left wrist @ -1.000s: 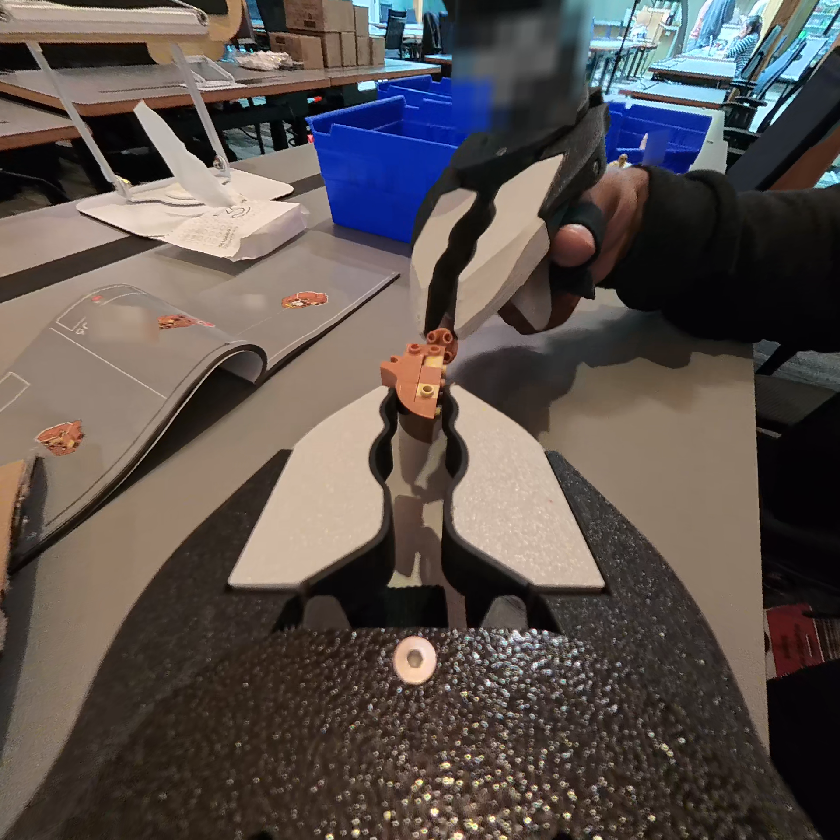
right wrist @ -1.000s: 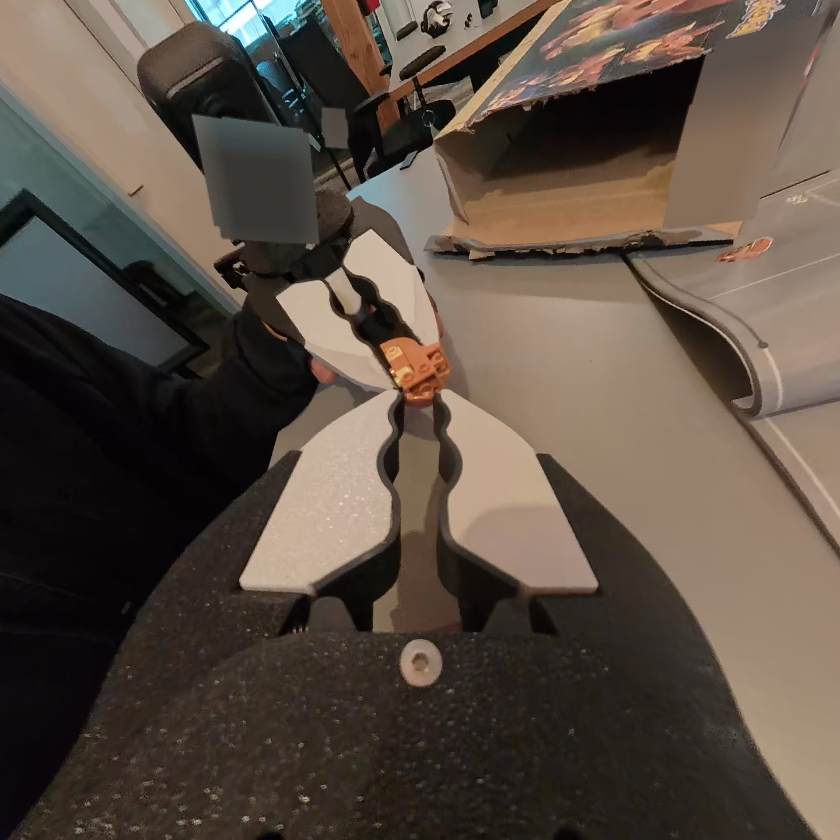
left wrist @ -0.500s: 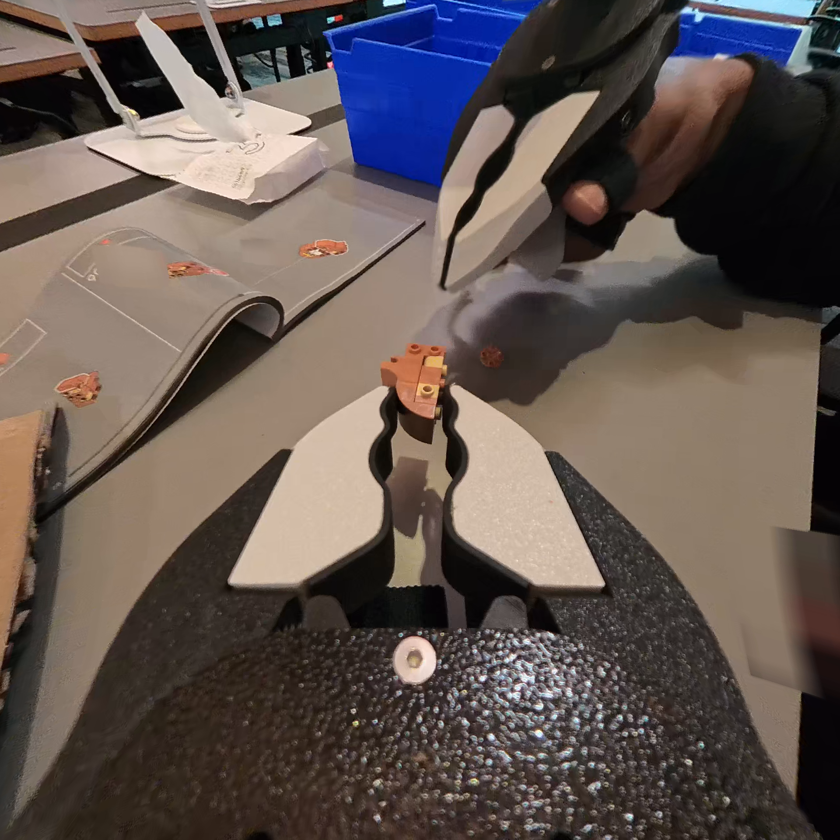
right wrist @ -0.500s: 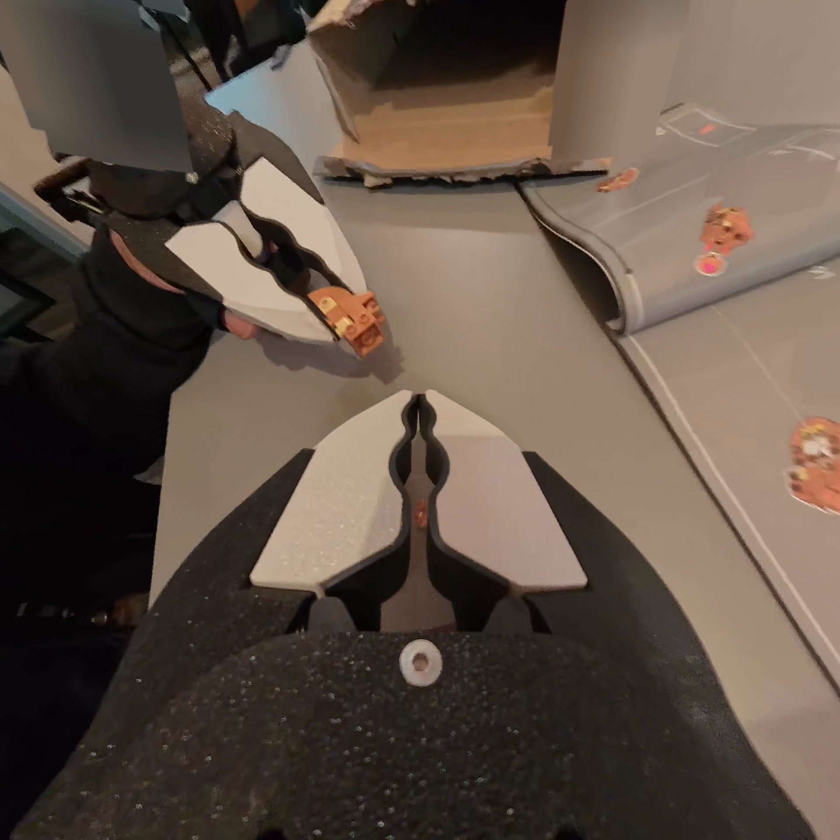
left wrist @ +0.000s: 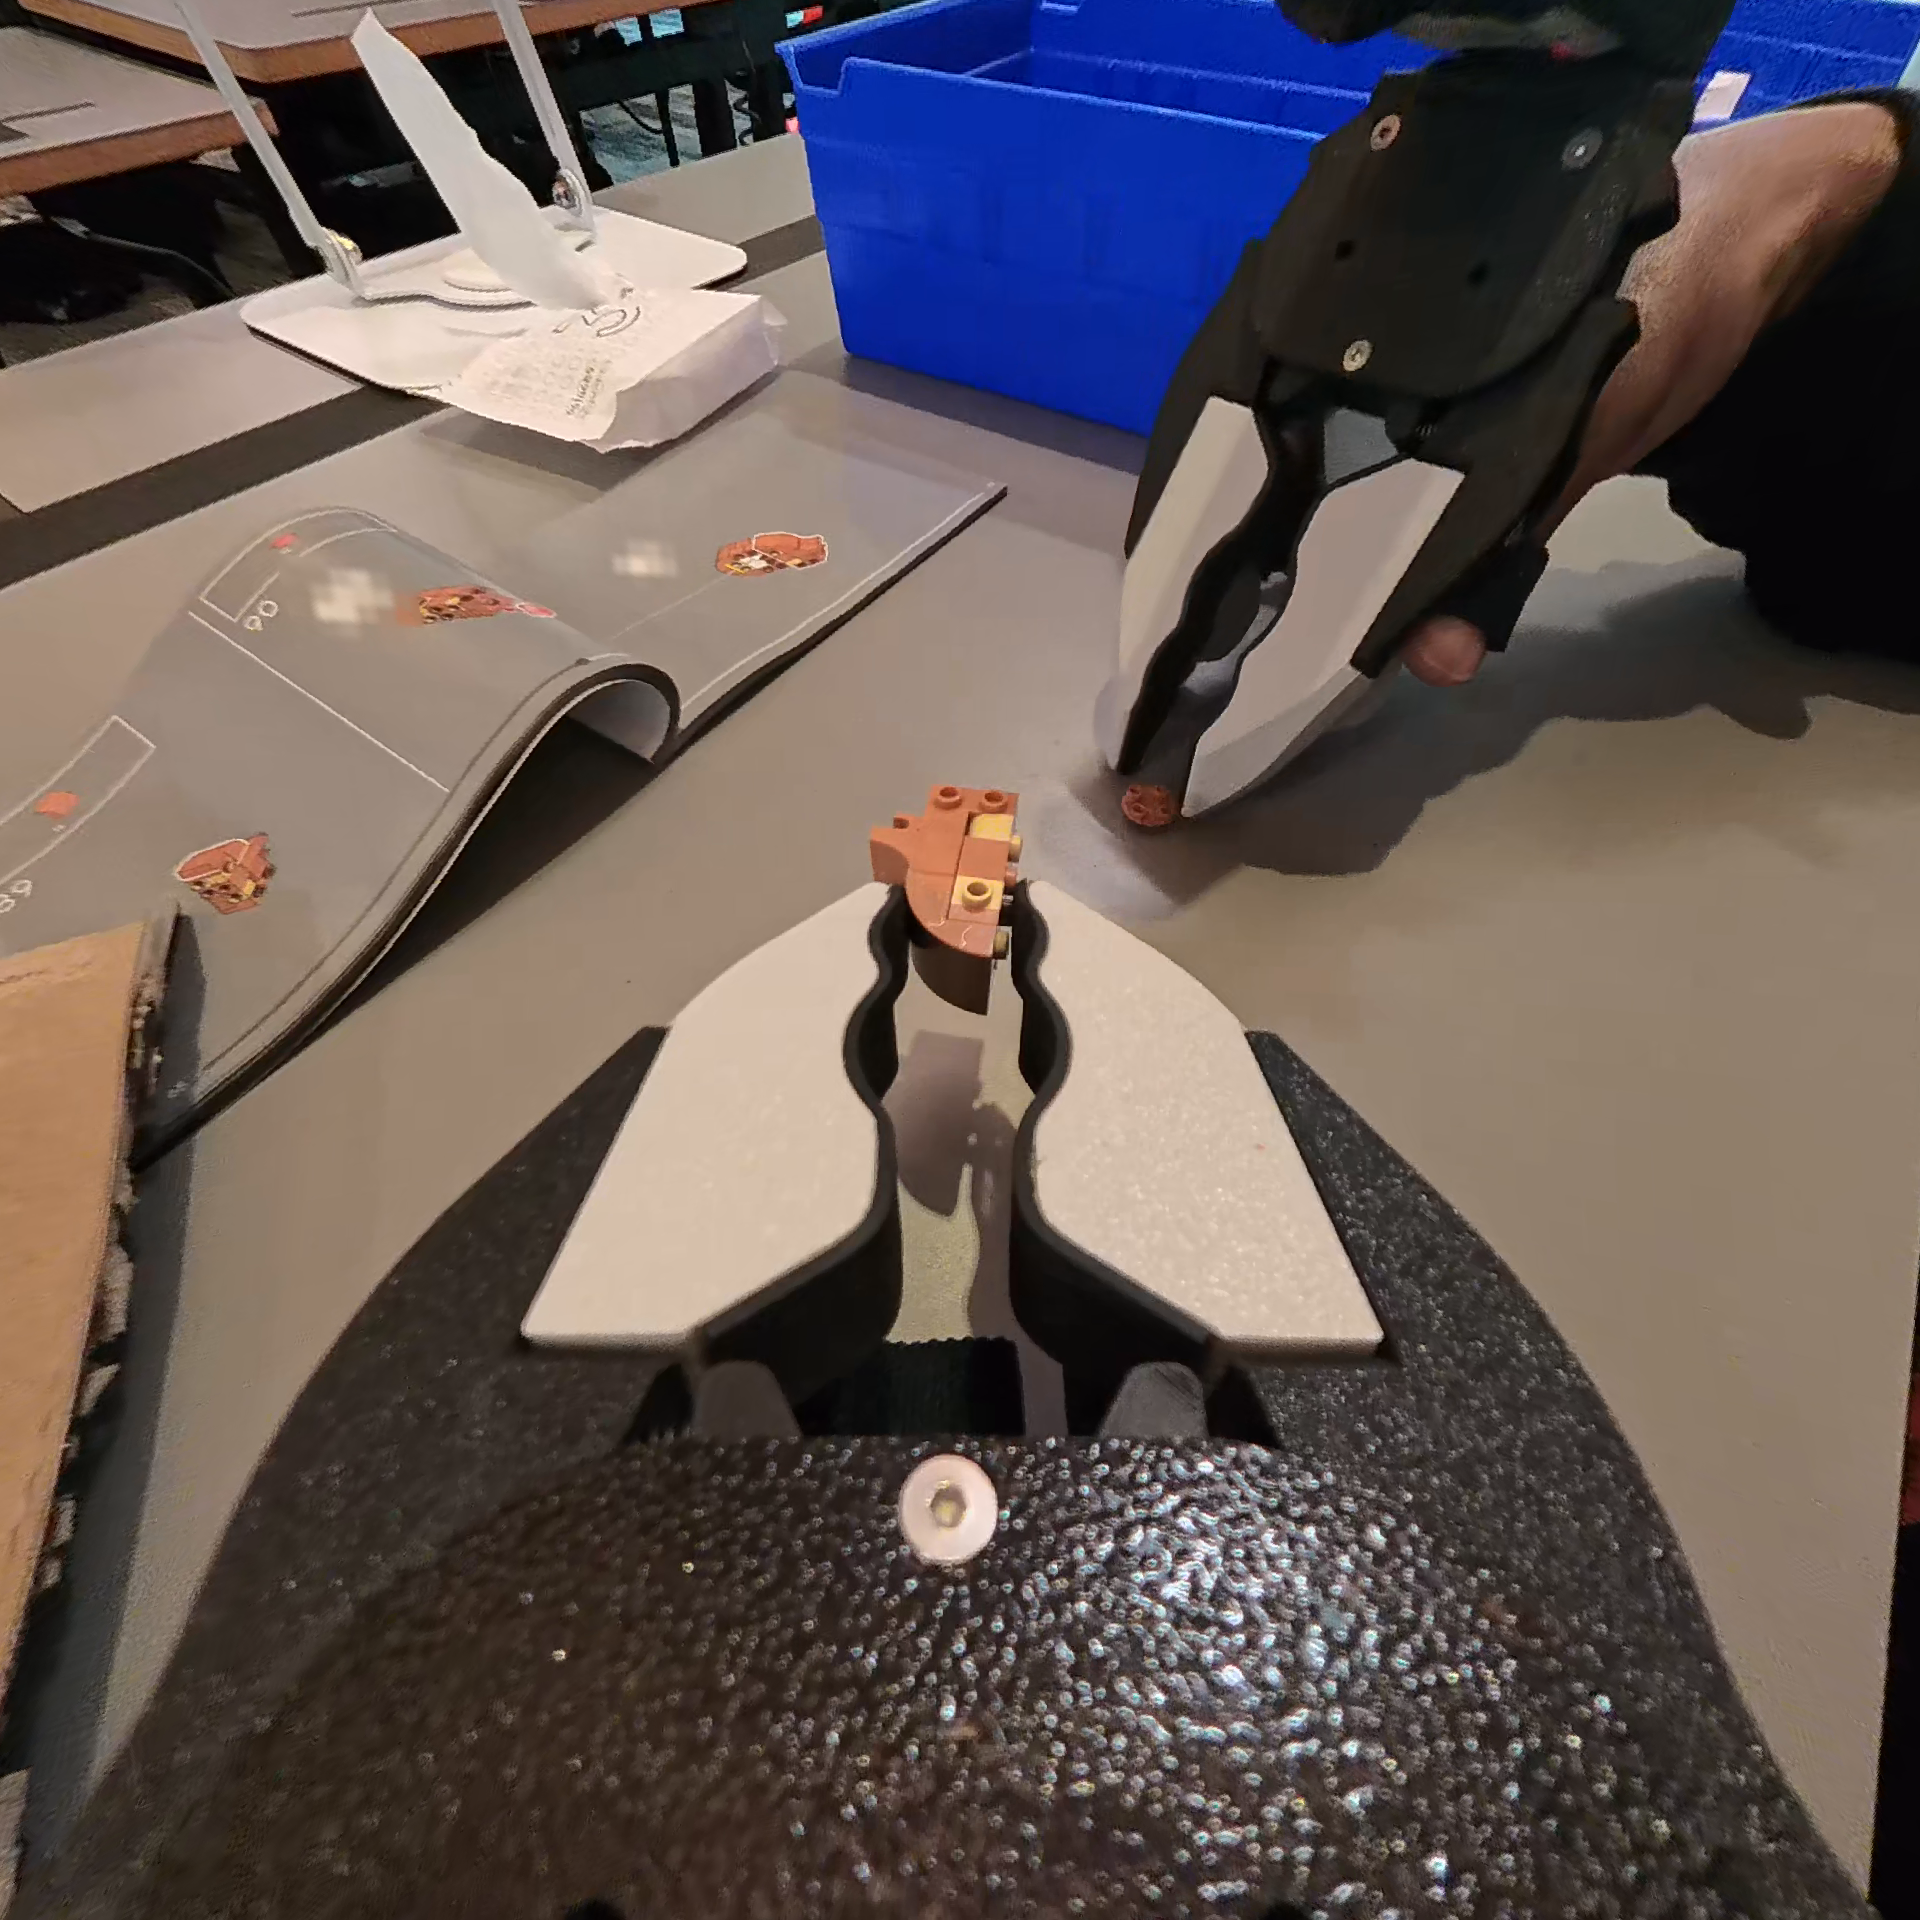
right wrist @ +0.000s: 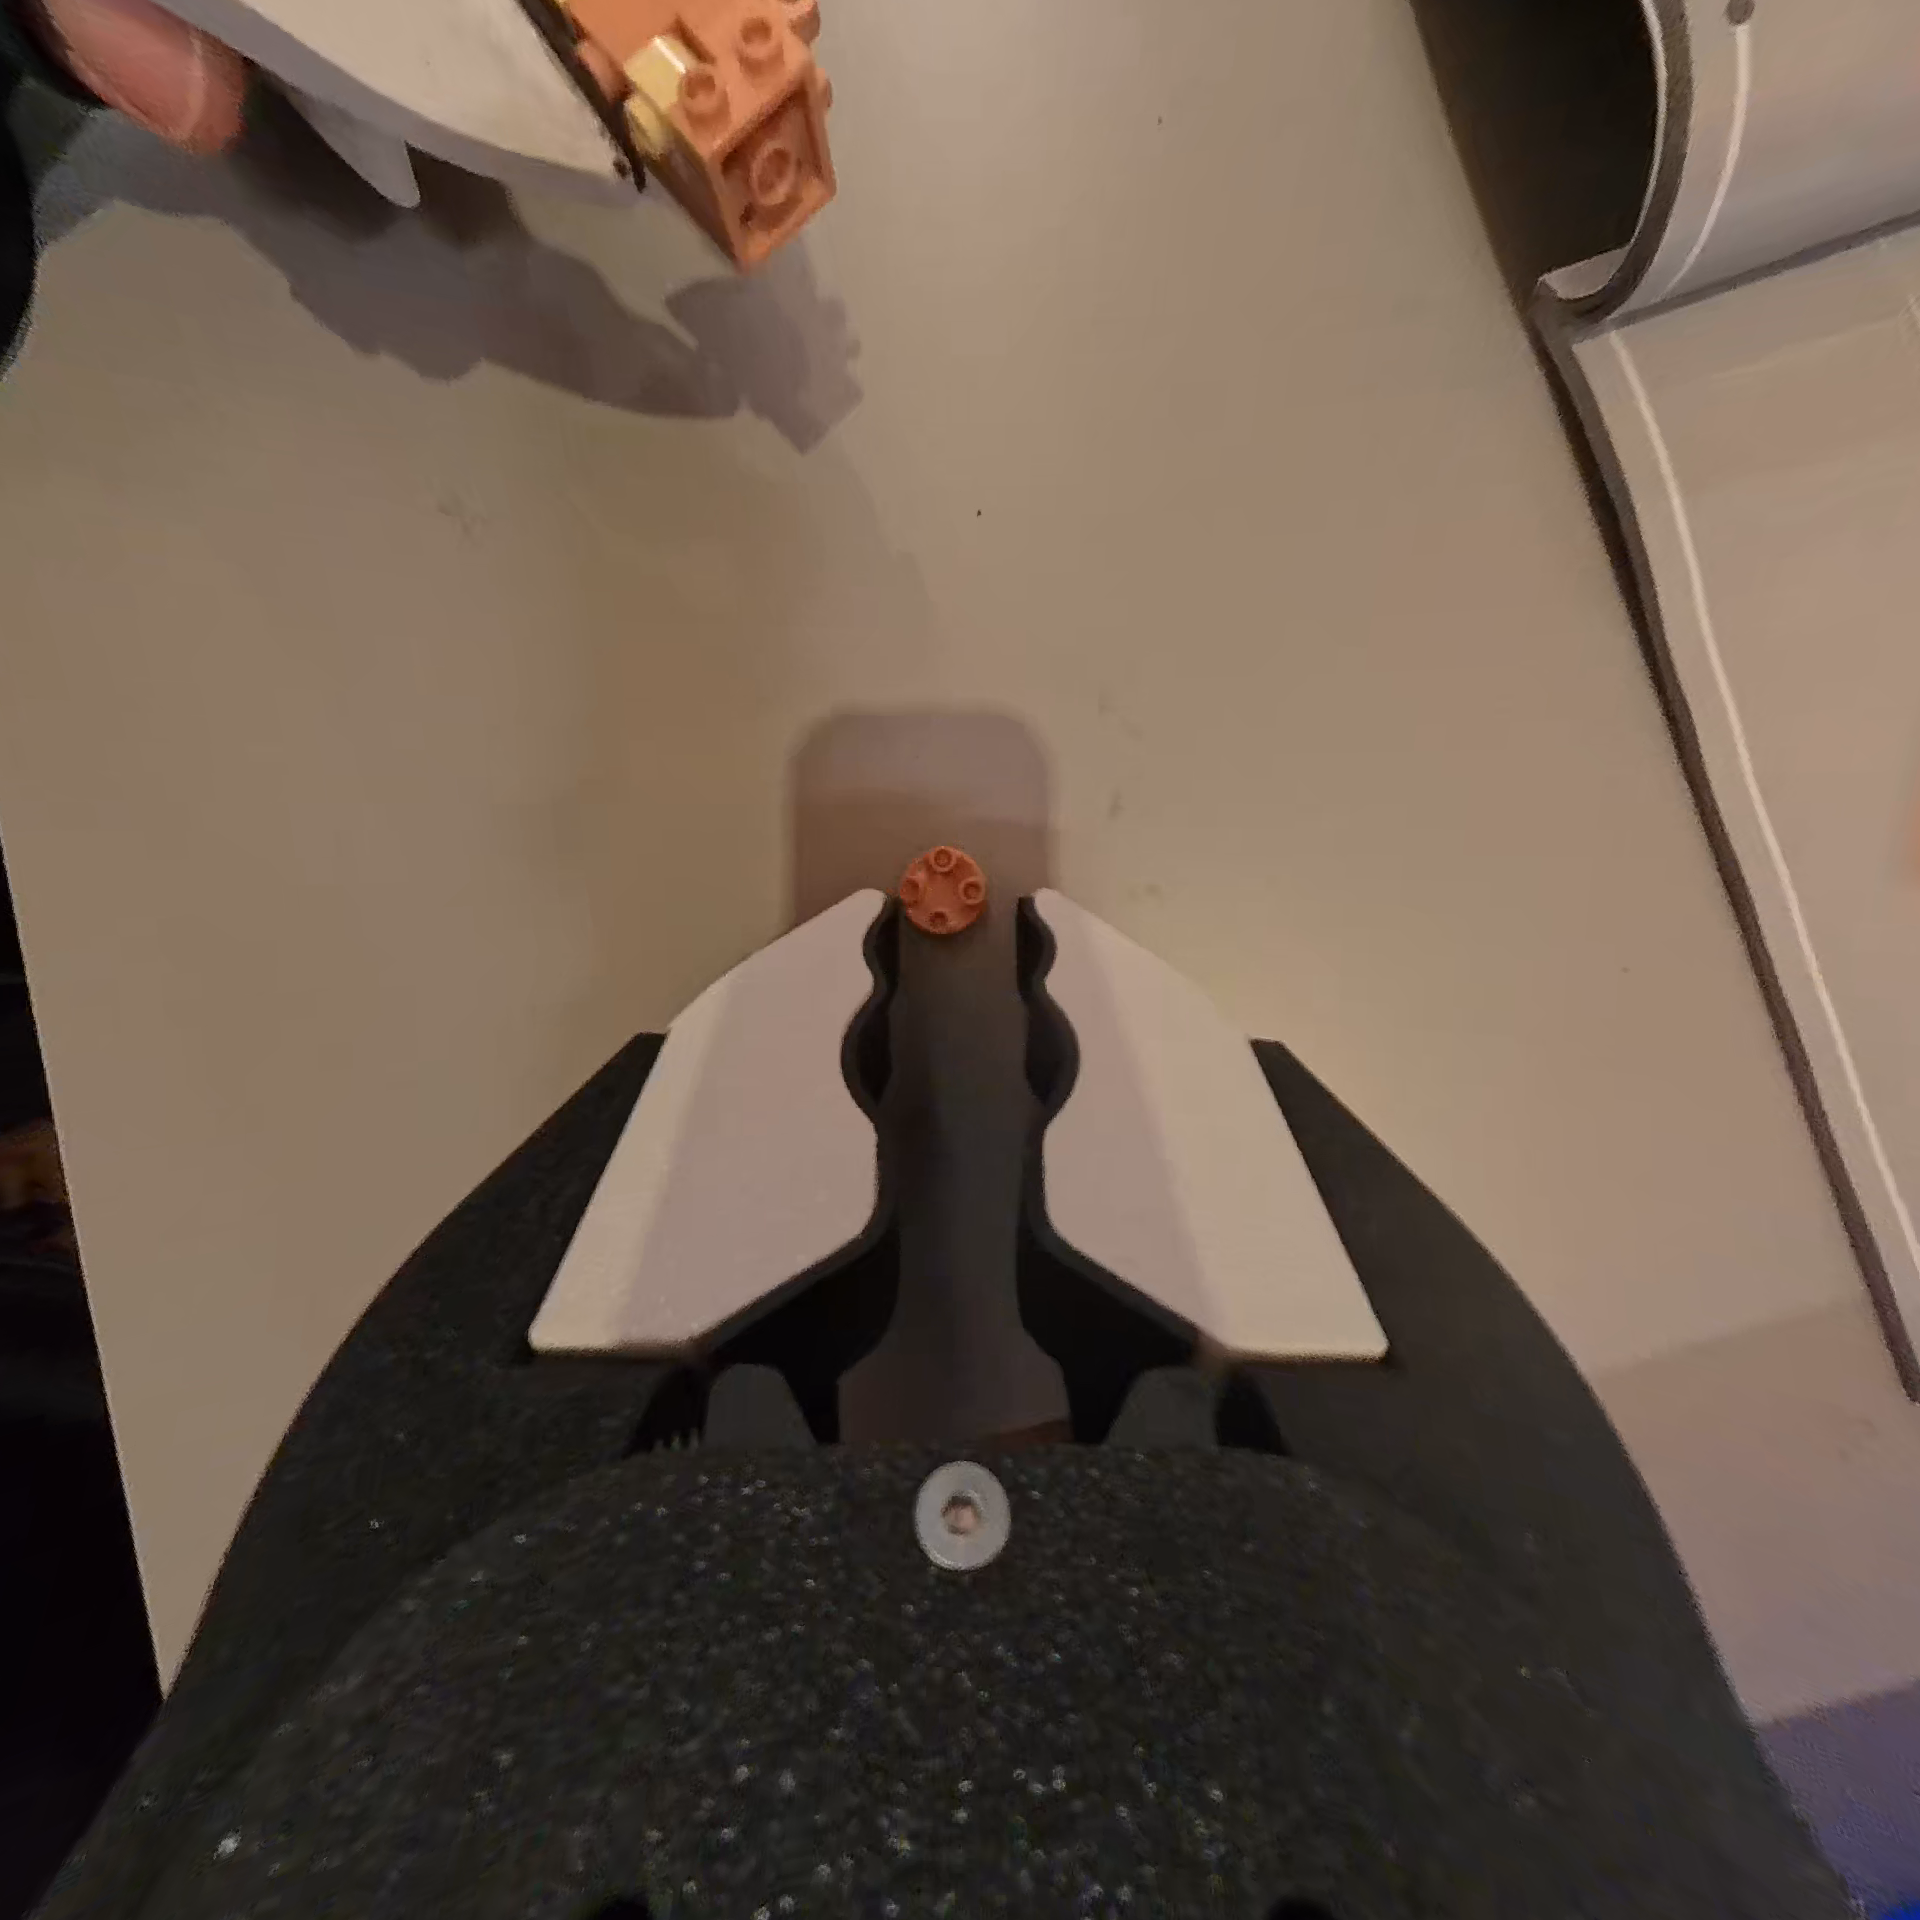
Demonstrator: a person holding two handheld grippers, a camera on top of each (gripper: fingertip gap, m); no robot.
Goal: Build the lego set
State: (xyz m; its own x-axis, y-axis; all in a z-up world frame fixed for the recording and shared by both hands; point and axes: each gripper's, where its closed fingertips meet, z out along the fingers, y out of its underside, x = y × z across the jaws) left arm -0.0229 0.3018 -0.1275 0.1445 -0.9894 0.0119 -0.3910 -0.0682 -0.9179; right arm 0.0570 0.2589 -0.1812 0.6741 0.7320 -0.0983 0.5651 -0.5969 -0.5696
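My left gripper [left wrist: 956,906] is shut on a small brown and tan brick assembly [left wrist: 951,873] and holds it above the grey table [left wrist: 1507,1039]. The assembly also shows at the top of the right wrist view [right wrist: 764,135], between the left gripper's fingers [right wrist: 468,104]. My right gripper [right wrist: 953,902] points down at the table with its jaws open. A small round brown stud plate [right wrist: 942,890] lies on the table between its fingertips, close to the left one, and the pads do not press on it. The left wrist view shows the same plate [left wrist: 1148,805] under the right gripper [left wrist: 1155,792].
An open grey instruction booklet [left wrist: 416,665] lies to the left and also shows in the right wrist view [right wrist: 1714,520]. A blue bin [left wrist: 1039,208] stands behind. A white stand with a paper bag [left wrist: 582,343] is at the far left. Cardboard [left wrist: 52,1195] is at the left edge. Some 11 cm of space lies between my two pairs of fingers.
The round plate left my right gripper and dropped to the table; the pads came together on air. The right gripper has since opened and come down around the plate. The left grasp is unchanged.
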